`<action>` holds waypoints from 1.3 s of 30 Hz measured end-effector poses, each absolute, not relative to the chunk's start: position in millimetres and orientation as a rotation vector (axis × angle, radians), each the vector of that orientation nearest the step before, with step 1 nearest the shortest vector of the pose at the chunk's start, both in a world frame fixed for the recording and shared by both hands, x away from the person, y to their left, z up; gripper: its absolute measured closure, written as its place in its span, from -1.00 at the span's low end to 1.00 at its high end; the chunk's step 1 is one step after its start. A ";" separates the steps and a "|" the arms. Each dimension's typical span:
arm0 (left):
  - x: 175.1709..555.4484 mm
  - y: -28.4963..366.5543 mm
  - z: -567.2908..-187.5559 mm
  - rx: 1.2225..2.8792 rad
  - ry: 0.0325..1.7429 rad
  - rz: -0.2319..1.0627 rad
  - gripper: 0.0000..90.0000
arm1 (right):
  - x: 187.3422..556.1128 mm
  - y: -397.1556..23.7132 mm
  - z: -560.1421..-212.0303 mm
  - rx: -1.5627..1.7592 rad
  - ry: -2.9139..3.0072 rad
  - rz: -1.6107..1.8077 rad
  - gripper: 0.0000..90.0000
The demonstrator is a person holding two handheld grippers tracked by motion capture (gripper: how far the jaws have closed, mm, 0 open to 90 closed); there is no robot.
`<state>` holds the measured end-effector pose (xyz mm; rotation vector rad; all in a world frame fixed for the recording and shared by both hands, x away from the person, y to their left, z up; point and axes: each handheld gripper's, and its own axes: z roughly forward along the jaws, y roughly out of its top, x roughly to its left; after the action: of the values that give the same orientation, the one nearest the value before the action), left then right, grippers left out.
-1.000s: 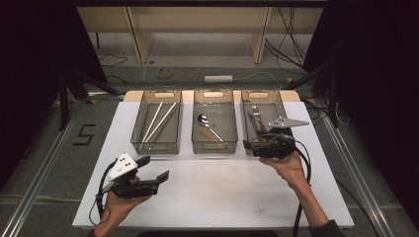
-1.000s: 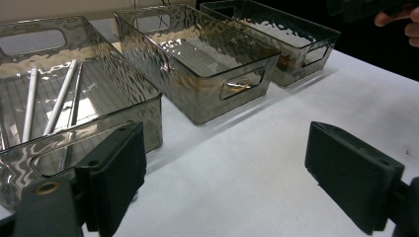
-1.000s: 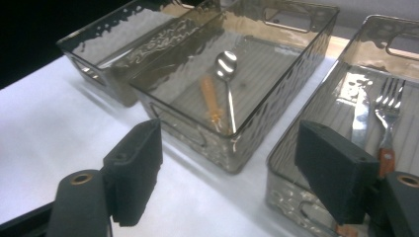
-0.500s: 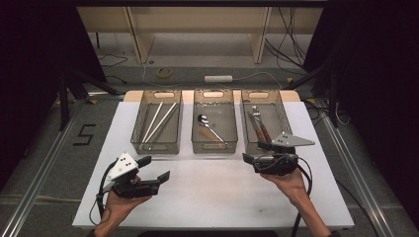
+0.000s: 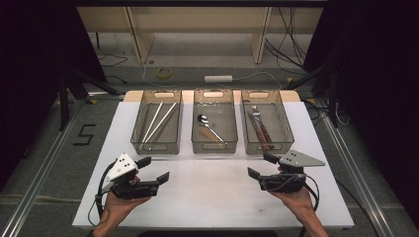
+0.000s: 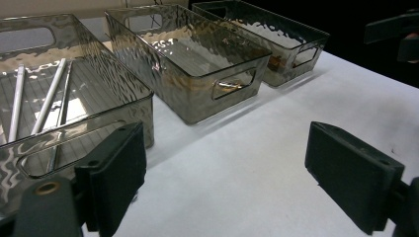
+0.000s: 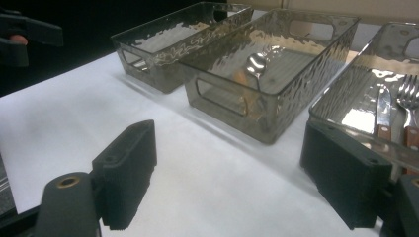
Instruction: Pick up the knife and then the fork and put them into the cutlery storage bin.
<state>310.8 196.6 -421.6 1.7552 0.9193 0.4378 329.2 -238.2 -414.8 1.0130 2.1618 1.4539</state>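
Left hand-held gripper (image 5: 153, 169): jaws apart, empty, over the surface (image 5: 212, 197) in front of the left bin (image 5: 140, 118).
Right hand-held gripper (image 5: 261, 165): jaws just opening, wide apart, nothing between, just in front of the right bin (image 5: 285, 116).
Left bin: 2 chopsticks (image 5: 159, 122).
Middle bin (image 5: 196, 143): 1 spoon (image 5: 208, 126).
Right bin: fork (image 5: 261, 123) and knife (image 5: 255, 129), side by side, wooden handles.

Three bins (image 5: 214, 129) wall off the open near tabletop (image 5: 207, 187).
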 end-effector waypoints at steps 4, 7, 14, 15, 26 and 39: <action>311.5 195.6 -421.8 1.755 0.918 0.436 -0.65 | 324.0 -241.3 -419.2 1.024 2.158 1.460 -0.50; 311.8 195.4 -421.9 1.758 0.917 0.435 -0.65 | 321.3 -242.6 -421.9 1.033 2.165 1.457 -0.52; 311.5 195.4 -422.0 1.757 0.915 0.430 -0.65 | 315.2 -243.5 -423.5 1.041 2.151 1.467 -0.55; 311.4 195.5 -422.0 1.755 0.915 0.429 -0.65 | 314.7 -243.5 -423.8 1.043 2.154 1.463 -0.55; 311.8 194.9 -422.2 1.762 0.913 0.426 -0.65 | 311.1 -242.2 -428.3 1.059 2.148 1.442 -0.55; 312.0 195.0 -422.2 1.765 0.911 0.427 -0.65 | 311.6 -242.7 -428.3 1.063 2.144 1.435 -0.55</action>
<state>312.0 195.0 -422.2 1.7649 0.9105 0.4272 311.6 -242.7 -428.3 1.0629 2.1439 1.4350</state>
